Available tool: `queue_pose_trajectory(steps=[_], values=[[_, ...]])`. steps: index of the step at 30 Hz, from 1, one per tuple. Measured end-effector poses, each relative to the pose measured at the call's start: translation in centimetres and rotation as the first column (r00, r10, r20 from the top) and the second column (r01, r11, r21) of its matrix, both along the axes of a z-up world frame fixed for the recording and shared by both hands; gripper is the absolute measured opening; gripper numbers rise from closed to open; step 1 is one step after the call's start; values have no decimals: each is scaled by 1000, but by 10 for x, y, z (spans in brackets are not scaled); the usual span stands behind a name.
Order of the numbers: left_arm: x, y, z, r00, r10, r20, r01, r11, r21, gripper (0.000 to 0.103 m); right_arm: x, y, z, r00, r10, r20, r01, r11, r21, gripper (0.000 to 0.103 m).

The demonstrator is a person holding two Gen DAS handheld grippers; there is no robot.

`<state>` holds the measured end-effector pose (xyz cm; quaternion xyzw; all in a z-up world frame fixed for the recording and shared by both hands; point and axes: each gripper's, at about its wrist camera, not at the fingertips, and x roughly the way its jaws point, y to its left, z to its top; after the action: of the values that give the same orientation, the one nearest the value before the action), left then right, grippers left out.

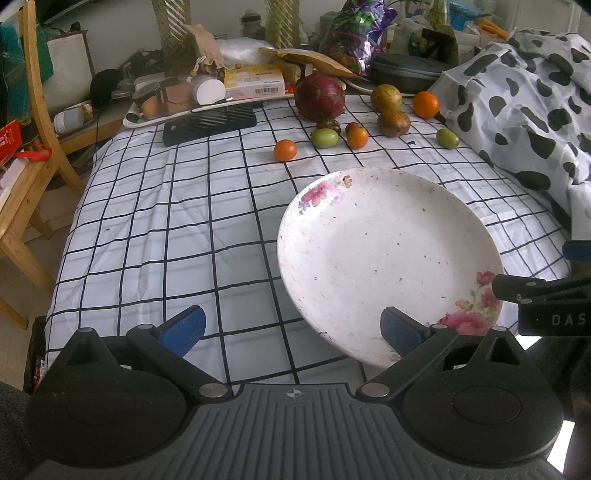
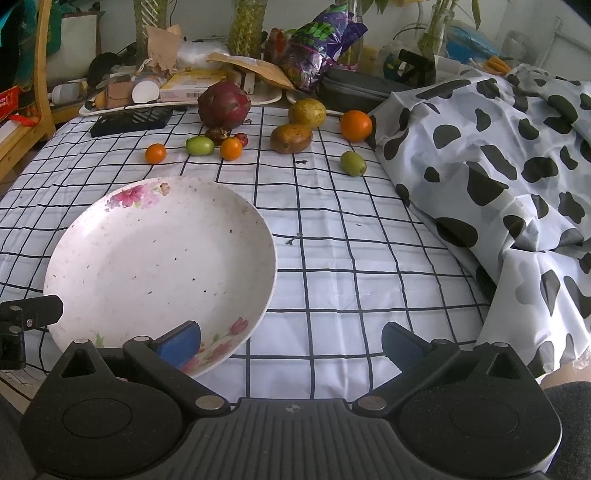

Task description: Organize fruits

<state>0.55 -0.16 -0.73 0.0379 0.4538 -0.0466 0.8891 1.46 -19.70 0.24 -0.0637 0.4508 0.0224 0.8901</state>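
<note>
Cluttered tabletop under a white cloth (image 1: 155,229) gridded with thin black lines, slightly wrinkled. Far left, a pale wooden chair (image 1: 33,122); beside it, at the cloth's back edge, a flat black slatted tray (image 1: 208,123) and a heap of boxes, paper bags and a shiny purple foil bag (image 1: 356,33). Left gripper (image 1: 293,328) low over the near edge, blue ribbed pads (image 1: 188,326) spread wide apart, nothing between them. Just right of it, a round, shallow white plate (image 1: 388,251), speckled with dark flecks, pink flowers printed on its rim, bare of fruit; the left gripper's right pad overlapping its near rim. Behind the plate, well apart from it, a loose row of fruit: small glossy orange (image 2: 155,153), smooth green oval fruit (image 2: 200,145), second small orange (image 2: 231,148), tiny red fruit (image 2: 241,139), and a large scaly maroon dragon fruit (image 2: 224,105) behind these. Further right, two dull yellow-brown mottled fruits (image 2: 291,138), a bigger round orange (image 2: 355,125), another green oval (image 2: 353,163). Right gripper (image 2: 291,341) likewise gaping, pads empty, its left pad over the plate's flowered rim. Far right, a rumpled white sheet (image 2: 498,166) with black cow-like blotches, draped over the table's edge.
</note>
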Motion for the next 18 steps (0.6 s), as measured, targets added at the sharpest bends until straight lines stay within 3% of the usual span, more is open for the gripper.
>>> queue_pose_trajectory(steps=[18], values=[[0,-1,0,1000,0,0,0,1000,1,103,0,-1,-3,1000,-4,-6,4,1000,0,103]])
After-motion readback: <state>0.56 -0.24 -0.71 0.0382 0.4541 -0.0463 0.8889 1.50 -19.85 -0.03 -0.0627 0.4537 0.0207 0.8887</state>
